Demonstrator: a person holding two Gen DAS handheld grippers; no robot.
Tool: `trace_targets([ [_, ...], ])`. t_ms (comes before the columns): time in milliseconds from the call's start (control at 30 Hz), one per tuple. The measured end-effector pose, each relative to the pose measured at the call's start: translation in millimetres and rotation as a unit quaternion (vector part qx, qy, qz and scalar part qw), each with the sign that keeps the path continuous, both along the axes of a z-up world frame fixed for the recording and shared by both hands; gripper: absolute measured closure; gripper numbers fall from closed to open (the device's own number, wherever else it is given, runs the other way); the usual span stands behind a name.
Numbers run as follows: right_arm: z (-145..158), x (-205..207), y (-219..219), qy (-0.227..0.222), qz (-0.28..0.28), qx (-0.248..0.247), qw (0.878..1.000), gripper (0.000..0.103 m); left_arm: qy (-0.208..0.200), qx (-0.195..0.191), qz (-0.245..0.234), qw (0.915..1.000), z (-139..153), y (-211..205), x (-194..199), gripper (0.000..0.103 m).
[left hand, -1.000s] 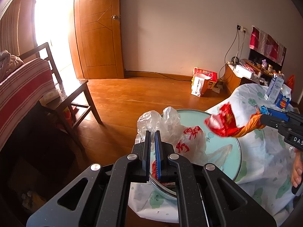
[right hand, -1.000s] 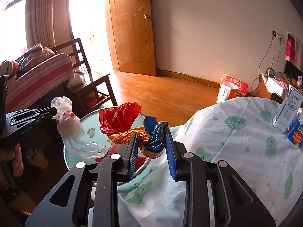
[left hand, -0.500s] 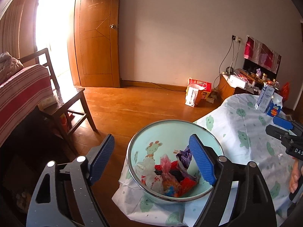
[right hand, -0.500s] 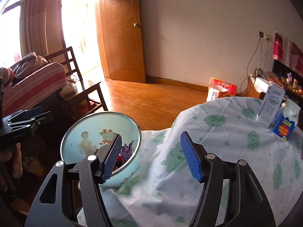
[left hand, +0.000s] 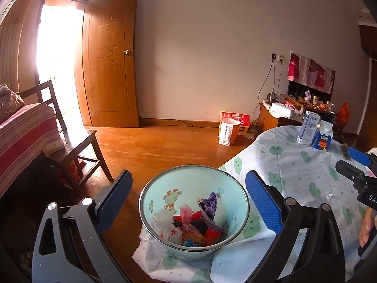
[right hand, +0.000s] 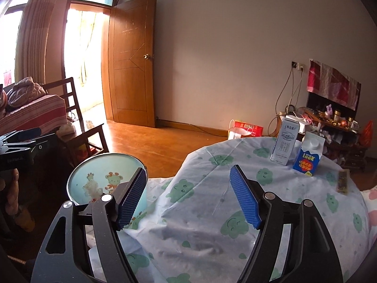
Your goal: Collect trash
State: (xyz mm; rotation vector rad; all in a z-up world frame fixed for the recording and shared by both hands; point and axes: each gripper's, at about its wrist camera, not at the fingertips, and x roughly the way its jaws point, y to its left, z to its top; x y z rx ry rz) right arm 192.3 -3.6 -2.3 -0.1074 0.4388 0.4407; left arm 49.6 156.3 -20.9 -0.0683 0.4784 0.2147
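A light-blue bin (left hand: 150,195) with giraffe pictures stands beside the table, its rim against the hanging cloth. Inside lie a white plastic bag (left hand: 168,226), a pink bag (left hand: 186,214), a purple wrapper (left hand: 208,205) and red wrappers (left hand: 212,233). My left gripper (left hand: 187,198) is open and empty, above the bin. My right gripper (right hand: 187,194) is open and empty over the table edge, with the bin (right hand: 94,167) at its left. A small flat wrapper (right hand: 342,181) lies on the table at the right.
A round table with a green-cloud cloth (right hand: 212,212) carries a white milk carton (right hand: 286,143) and a blue carton (right hand: 308,155). A wooden chair (left hand: 77,141) and striped sofa (left hand: 21,129) stand left. Paper bags (left hand: 232,127) sit on the floor by the wall.
Both grippers opened and dropped their trash into the bin: the left let go of the white plastic bag, the right the red and orange wrappers. Both have drawn back.
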Motion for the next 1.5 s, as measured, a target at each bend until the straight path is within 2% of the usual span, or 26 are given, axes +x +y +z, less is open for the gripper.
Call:
trace_targets([
  [533,9,-16,-9,-0.010,-0.016,0.017,1.000,0.027,-0.009,0.006,-0.003,0.9999,7,-5,-6,0.006],
  [1500,10,-21,-9,-0.014,-0.020,0.017,1.000,0.025,0.001,0.015,0.006,0.9999,5,-1,-4,0.006],
])
